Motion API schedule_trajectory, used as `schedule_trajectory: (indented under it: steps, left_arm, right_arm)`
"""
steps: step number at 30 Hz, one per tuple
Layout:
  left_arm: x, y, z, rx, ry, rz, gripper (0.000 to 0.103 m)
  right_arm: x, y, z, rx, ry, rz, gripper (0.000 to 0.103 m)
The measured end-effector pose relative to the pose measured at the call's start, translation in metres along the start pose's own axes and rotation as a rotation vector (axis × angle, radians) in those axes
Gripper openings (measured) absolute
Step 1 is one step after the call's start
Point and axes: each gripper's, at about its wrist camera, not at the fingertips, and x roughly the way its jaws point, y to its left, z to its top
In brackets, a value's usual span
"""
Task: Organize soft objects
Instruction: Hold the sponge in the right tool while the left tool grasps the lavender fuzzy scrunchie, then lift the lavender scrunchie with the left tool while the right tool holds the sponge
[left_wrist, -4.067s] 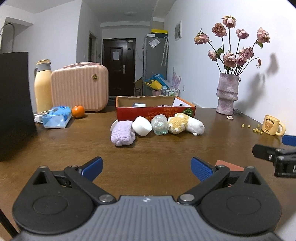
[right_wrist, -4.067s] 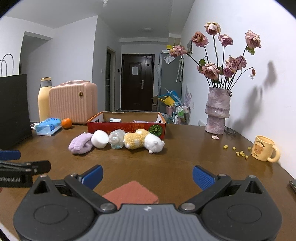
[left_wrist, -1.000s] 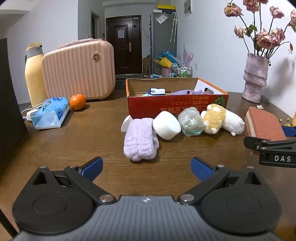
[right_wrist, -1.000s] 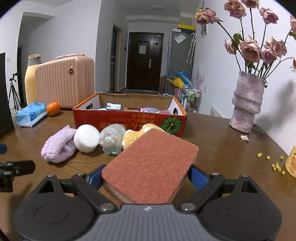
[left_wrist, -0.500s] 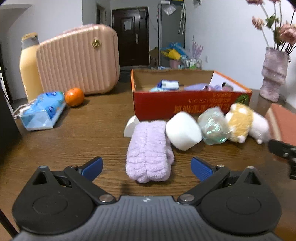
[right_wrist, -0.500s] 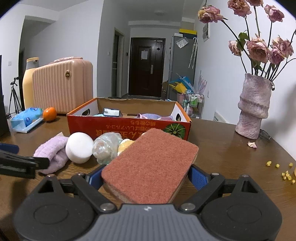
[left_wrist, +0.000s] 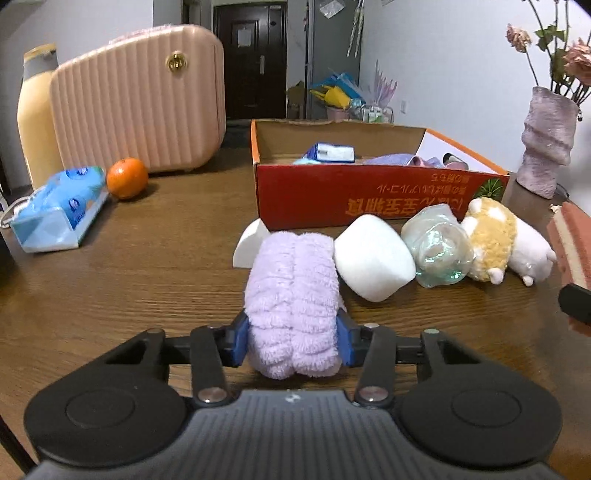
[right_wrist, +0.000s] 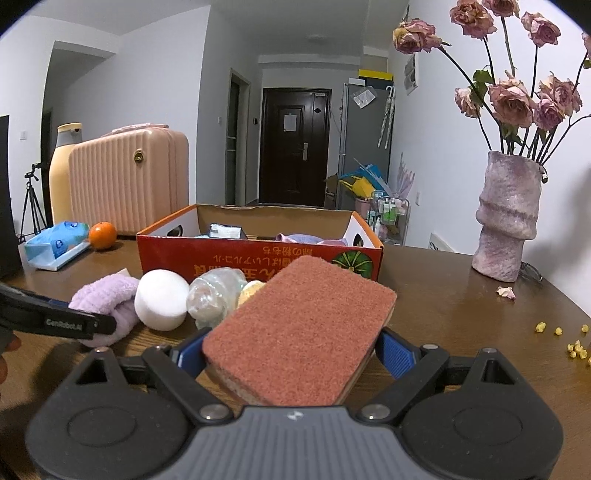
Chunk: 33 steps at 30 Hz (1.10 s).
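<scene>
Where dark doorway ends hallway, wooden table holds red box

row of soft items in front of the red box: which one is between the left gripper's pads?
The purple fuzzy cloth, leftmost in the row. The left gripper is closing on its near end; the white foam puck, clear squishy and plush lie untouched.
</scene>
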Motion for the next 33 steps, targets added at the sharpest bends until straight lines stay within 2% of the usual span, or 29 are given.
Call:
schedule_trajectory:
  steps: [8, 22, 26, 33]
  left_arm:
    - [-0.025, 0.000, -0.007, 0.001, -0.052, 0.010, 0.042]
    - [-0.089, -0.012, -0.018, 0.035, -0.232, -0.017, 0.042]
    - [-0.095, -0.019, -0.018, 0.055, -0.268, -0.016, 0.042]
    - [-0.091, -0.028, -0.010, 0.063, -0.284, -0.018, 0.042]
  right_arm:
    - [-0.005, 0.002, -0.001, -0.002, -0.017, 0.008, 0.093]
    - [-0.011, 0.002, 0.002, 0.001, -0.055, 0.029, 0.093]
    - [-0.012, 0.002, 0.003, 0.000, -0.078, 0.036, 0.093]
    - [-0.009, 0.000, 0.008, 0.007, -0.118, 0.044, 0.093]
